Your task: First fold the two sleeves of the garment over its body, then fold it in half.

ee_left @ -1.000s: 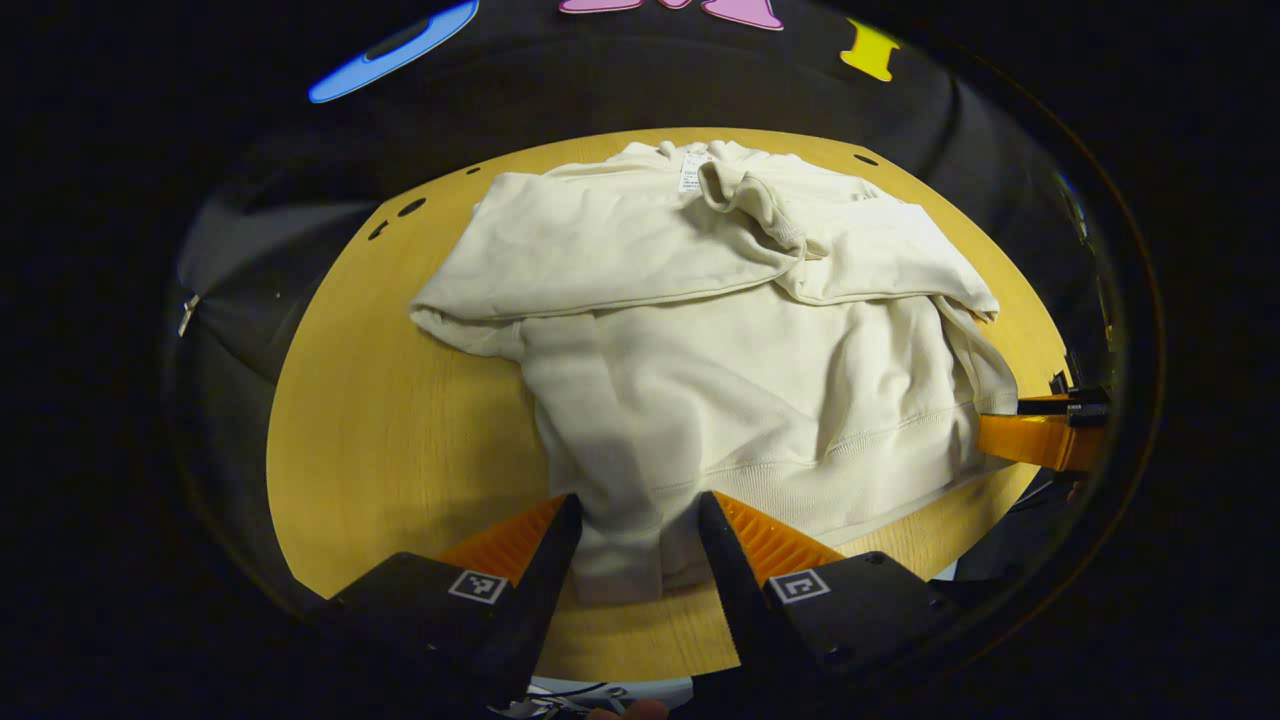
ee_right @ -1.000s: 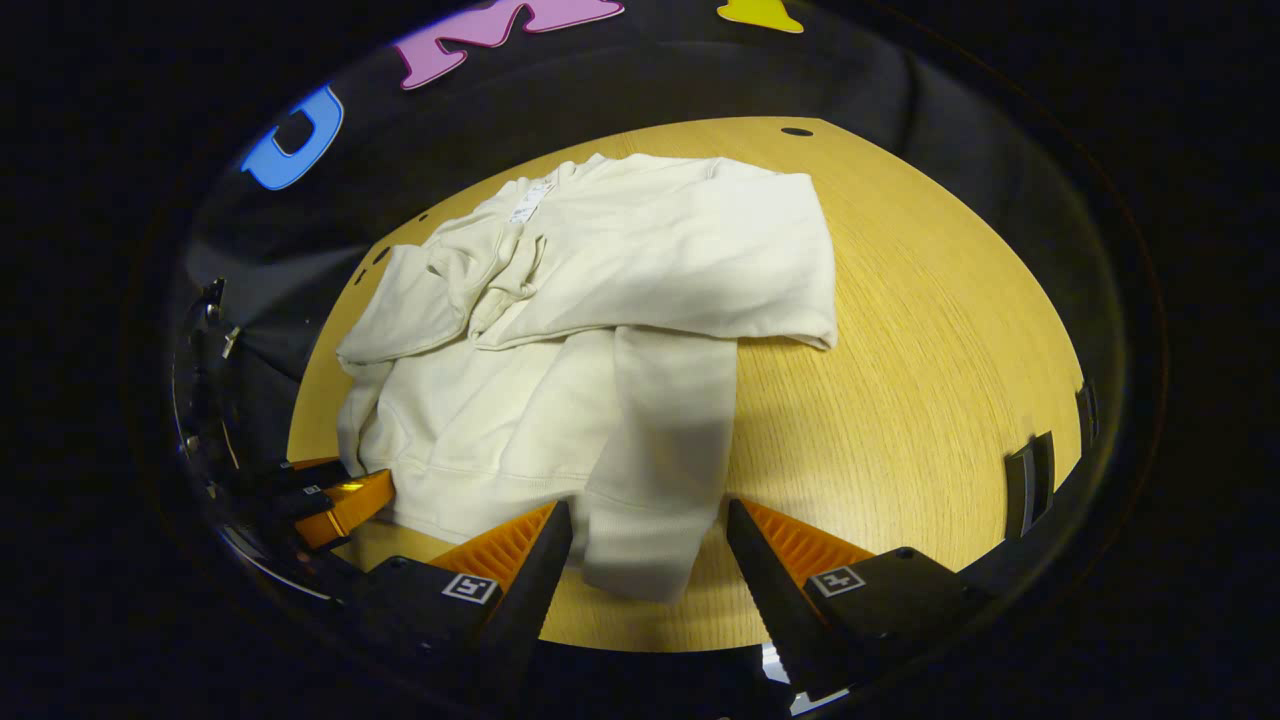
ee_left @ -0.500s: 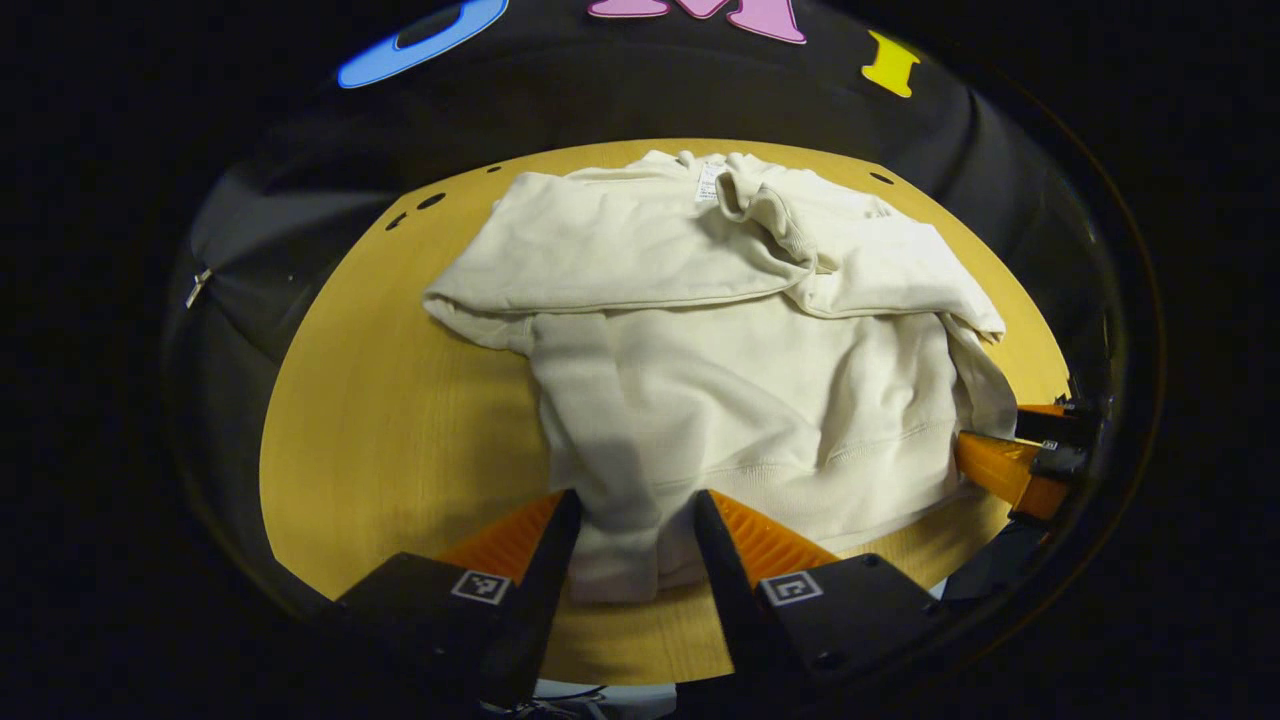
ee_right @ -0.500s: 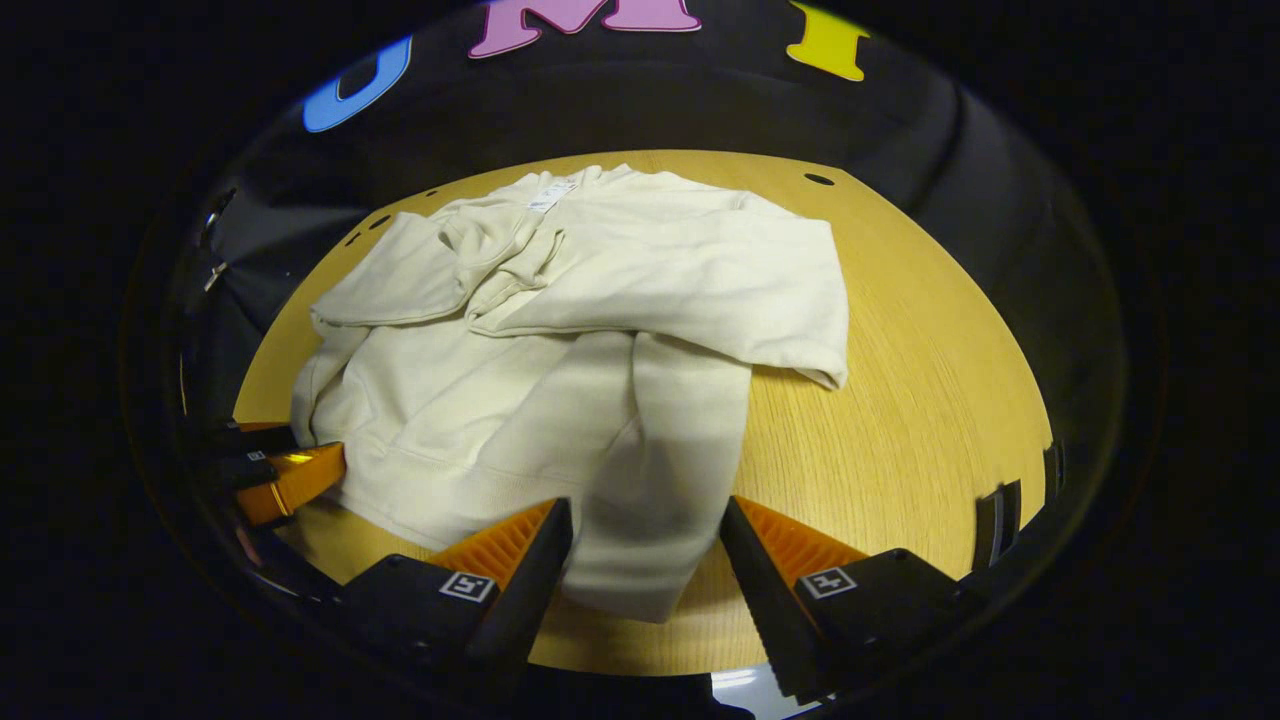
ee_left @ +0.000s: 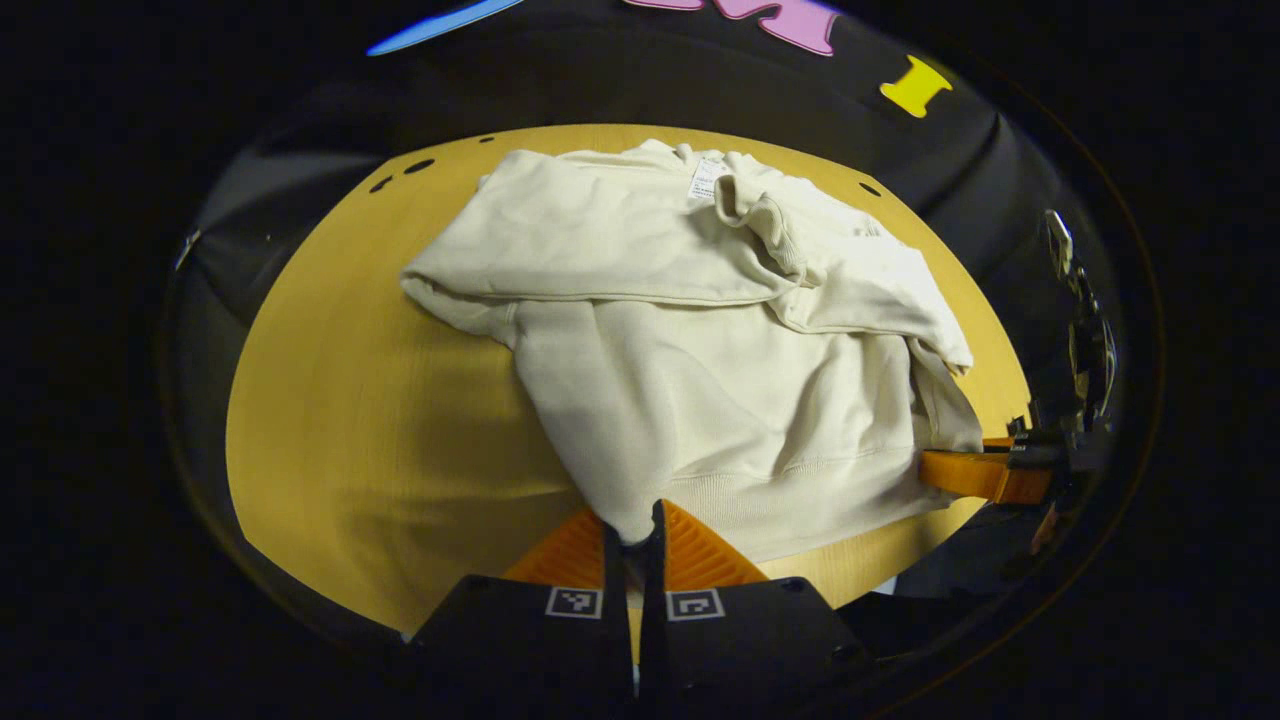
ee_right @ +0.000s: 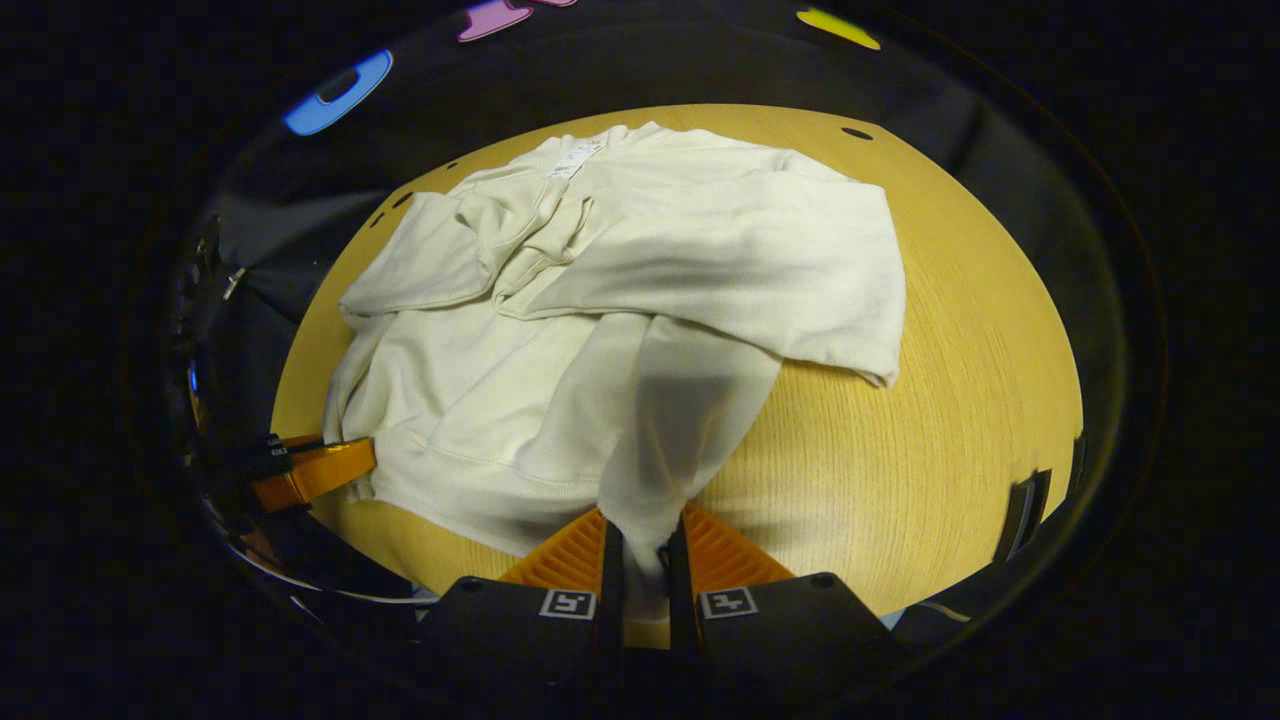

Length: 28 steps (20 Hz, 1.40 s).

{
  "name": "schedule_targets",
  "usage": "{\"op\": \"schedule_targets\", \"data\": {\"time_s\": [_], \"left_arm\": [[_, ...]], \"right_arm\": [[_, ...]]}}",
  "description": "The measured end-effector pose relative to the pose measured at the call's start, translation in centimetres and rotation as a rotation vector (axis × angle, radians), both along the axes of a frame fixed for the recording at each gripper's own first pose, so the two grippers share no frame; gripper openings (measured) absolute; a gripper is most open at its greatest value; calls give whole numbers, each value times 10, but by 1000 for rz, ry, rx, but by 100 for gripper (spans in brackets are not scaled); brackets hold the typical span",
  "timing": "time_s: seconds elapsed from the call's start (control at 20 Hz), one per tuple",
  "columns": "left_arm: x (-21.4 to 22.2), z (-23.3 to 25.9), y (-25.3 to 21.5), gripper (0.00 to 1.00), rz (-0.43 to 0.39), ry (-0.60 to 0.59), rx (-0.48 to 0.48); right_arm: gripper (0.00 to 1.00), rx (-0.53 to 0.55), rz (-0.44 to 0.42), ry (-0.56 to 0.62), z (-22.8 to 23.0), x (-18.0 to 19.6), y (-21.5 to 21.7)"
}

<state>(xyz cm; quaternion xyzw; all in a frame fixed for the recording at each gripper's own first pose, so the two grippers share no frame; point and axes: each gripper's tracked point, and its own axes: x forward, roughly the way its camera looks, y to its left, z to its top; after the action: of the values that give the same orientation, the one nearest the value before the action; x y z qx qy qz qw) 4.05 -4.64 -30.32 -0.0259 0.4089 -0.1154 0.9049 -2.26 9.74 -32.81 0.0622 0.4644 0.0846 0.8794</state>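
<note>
On the wooden counter (ee_left: 350, 420) lies the cream garment (ee_left: 720, 380), spread across the middle with its collar and white tag (ee_left: 705, 178) at the far side and its ribbed hem nearest the cameras. Both sleeves are folded over the upper body, the cuffs bunched near the collar. At the near left corner of the hem, the left hand-held gripper (ee_left: 632, 535) has its fingers pinched together on the fabric. At the near right corner, the right hand-held gripper (ee_right: 640, 540) is likewise clamped on a fold of cloth (ee_right: 650, 480) that runs up between its fingers. Each view also shows the other hand-held gripper at the hem's opposite edge.
</note>
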Motion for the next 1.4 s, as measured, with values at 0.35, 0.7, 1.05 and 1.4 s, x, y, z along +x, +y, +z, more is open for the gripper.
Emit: {"op": "schedule_targets", "data": {"time_s": [0.35, 0.7, 1.05, 1.4], "left_arm": [[-7, 28, -11, 8, -39, 31, -69], [9, 105, -7, 8, 20, -32, -238], [41, 161, -4, 7, 52, -136, -291], [86, 205, 0, 7, 111, -202, -336]], "right_arm": [[15, 87, 0, -81, 56, 2, -13], [15, 198, -80, -141, 103, 30, -9], [15, 237, -114, -274, 159, 73, -7], [14, 278, -140, -346, 201, 133, -2]]}}
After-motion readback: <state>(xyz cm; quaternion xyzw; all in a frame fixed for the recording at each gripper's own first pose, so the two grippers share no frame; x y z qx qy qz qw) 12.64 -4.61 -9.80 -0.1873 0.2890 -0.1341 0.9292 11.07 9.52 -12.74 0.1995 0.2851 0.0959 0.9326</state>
